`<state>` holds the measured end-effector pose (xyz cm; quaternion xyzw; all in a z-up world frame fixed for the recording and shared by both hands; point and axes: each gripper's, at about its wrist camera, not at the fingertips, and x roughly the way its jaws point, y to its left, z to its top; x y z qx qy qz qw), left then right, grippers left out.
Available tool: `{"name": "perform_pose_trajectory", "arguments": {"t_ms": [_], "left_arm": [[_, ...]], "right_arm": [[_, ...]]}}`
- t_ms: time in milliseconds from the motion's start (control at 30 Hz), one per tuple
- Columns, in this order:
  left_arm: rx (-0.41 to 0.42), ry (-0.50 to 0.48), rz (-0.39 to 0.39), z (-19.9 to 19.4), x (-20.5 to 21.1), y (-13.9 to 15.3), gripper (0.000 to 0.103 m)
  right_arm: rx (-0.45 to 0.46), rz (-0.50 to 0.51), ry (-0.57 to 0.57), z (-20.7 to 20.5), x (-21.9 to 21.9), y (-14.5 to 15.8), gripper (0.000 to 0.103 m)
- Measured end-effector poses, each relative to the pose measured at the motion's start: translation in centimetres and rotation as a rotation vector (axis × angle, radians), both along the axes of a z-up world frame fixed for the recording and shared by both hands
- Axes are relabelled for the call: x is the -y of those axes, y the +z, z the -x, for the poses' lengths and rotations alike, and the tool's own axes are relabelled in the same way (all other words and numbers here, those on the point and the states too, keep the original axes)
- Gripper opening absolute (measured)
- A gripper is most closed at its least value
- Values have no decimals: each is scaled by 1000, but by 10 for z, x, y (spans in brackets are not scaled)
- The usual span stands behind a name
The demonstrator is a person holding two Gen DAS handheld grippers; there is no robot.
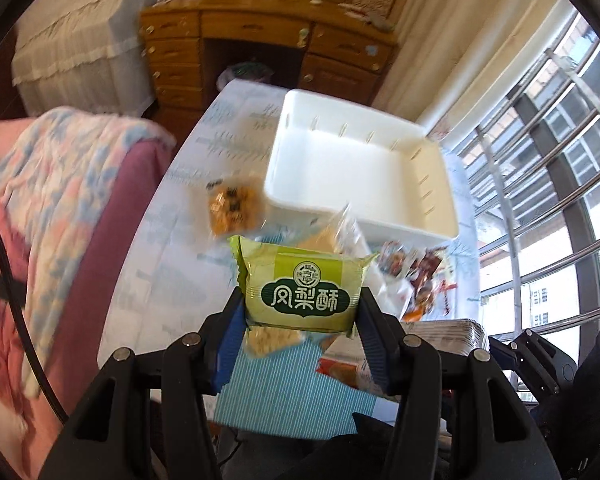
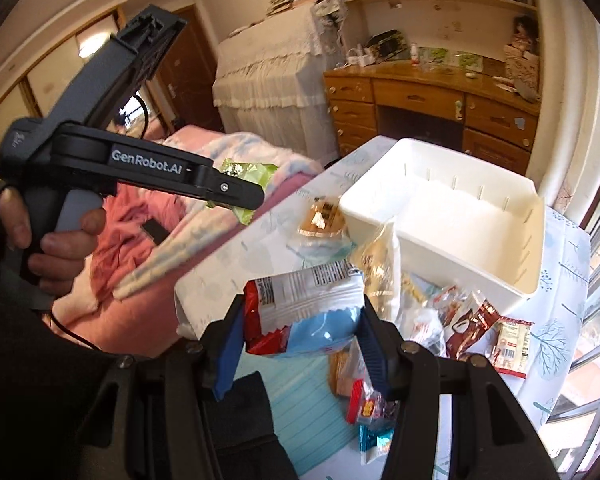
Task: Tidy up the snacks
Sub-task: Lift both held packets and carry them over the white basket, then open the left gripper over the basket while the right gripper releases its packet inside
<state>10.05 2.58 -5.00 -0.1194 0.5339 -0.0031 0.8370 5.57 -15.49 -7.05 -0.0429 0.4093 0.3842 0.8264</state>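
My left gripper [image 1: 302,300] is shut on a green pineapple-cake packet [image 1: 302,286], held above the table short of the white bin [image 1: 364,168]. The same gripper [image 2: 242,200] and green packet [image 2: 248,170] show at left in the right wrist view. My right gripper [image 2: 302,320] is shut on a white, blue and red snack bag [image 2: 306,312], held above the table near the white bin [image 2: 456,220], which looks empty. Loose snacks [image 2: 476,324] lie on the table in front of the bin.
The table [image 1: 172,248] has a pale tree-print cloth. An orange snack pack [image 1: 232,208] lies left of the bin. A bed with a pink quilt [image 1: 40,216] stands at left. A wooden desk [image 1: 268,52] is behind, and window bars [image 1: 548,184] at right.
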Motion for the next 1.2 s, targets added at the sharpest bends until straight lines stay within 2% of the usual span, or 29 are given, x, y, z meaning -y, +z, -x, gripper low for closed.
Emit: {"name": "perform_pose_trajectory", "arguments": {"t_ms": [400,567,667,767,867,1200], "left_arm": [[185,-202,78,-81,5,37,52],[232,-270,138,-107,7,40,52],[251,-295,159,-123,7,38,52],[259,-304,181,-140,5,31,52],[246,-312,165,-157,4,19,52],[139,-317,128,-206,12,-28,54]], "right_arm": [[126,-129,-268,-32,-3,43,53],[169,-161,-355,-56,-5,55,53],[187,-147,-392,-74,-5,57,53],[186,-127,-427,-93,-3,59,53],[159,-107,-466,-113,-1,53,53],[51,16,-543,-162,3,27,54]]}}
